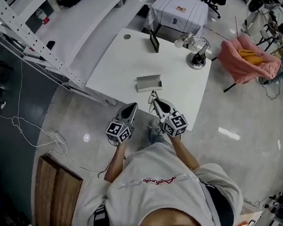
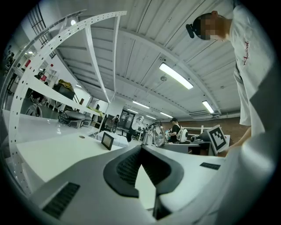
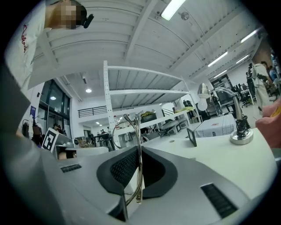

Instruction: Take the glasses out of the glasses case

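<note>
An open grey glasses case [image 1: 149, 82] lies near the front of the white table [image 1: 123, 63]. My right gripper [image 1: 155, 102] hovers at the table's front edge, just short of the case, and is shut on thin metal-framed glasses [image 1: 153, 97]. In the right gripper view the glasses' frame [image 3: 138, 132] stands upright between the dark pads [image 3: 123, 169], with a rim curving out to the left. My left gripper [image 1: 133, 106] is beside the right one, to its left, over the table's edge. Its jaws meet at the tip [image 2: 141, 148] with nothing between them.
A small black-framed stand [image 1: 154, 41] and a desk lamp [image 1: 196, 56] sit on the far half of the table. A chair draped in pink cloth [image 1: 249, 57] stands to the right. A white perforated shelf rack [image 1: 23, 36] runs along the left.
</note>
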`<state>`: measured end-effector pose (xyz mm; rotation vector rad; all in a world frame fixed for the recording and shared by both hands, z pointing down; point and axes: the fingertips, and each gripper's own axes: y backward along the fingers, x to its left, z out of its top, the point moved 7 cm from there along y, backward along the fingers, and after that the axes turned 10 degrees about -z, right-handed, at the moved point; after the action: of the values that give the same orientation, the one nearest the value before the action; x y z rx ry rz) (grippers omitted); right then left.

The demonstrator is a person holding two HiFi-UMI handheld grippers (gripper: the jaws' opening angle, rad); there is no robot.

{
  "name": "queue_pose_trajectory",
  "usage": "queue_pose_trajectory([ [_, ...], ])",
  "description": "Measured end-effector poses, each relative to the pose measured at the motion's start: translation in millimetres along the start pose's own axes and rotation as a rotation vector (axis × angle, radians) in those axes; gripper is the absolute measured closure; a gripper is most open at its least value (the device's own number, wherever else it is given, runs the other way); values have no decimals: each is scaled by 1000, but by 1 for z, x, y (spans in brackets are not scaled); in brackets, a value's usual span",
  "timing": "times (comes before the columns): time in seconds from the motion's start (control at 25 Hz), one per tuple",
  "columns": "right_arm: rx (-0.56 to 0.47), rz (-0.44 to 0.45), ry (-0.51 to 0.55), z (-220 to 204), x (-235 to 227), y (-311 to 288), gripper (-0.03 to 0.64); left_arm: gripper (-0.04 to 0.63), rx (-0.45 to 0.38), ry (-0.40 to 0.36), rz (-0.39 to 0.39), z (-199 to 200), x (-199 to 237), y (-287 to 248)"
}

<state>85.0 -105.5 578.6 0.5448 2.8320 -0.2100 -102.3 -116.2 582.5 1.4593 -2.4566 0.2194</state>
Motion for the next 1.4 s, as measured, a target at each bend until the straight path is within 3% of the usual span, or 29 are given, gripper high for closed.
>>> queue_pose_trajectory([
  [0.56, -18, -37, 36, -21, 40, 102, 609, 569, 5, -20, -55, -30, -87, 43],
  [1.4, -44, -76, 65, -23, 45, 150, 611, 569, -31, -62, -82, -27, -124, 46],
])
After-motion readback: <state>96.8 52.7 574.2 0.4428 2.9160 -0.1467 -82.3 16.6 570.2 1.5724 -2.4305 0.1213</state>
